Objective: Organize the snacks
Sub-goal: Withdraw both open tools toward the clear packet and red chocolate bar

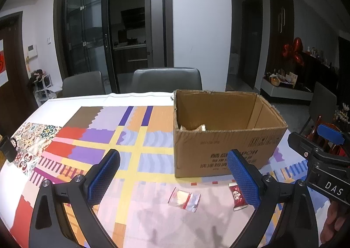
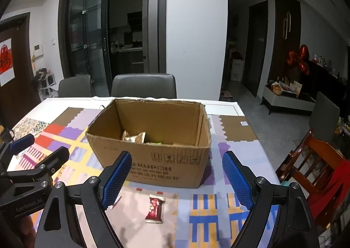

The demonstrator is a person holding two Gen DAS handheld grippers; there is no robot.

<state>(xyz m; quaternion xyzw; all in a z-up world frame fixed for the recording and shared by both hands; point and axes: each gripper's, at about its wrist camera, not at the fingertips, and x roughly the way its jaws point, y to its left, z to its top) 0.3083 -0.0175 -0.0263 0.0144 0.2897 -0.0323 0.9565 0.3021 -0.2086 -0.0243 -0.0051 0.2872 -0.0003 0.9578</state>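
both tools hang above the near part of the counter (image 1: 65, 103), which is covered by a patchwork-coloured cloth, and both are spread wide with nothing between their blue pads. the left tool (image 1: 172, 180) has a clear snack packet with red trim (image 1: 184, 198) lying flat on the cloth just below the gap of its fingers, slightly right of centre. a red snack packet (image 1: 237, 197) sits partly hidden behind its right pad. from the right tool (image 2: 177, 177) that same red snack packet (image 2: 154, 209) lies on the cloth between the pads, a little left of centre. just beyond both packets stands the open cardboard box (image 2: 153, 156) — gold-wrapped snacks (image 2: 134, 137) rest inside on its floor. two grey chairs (image 2: 144, 85) stand at the far edge.
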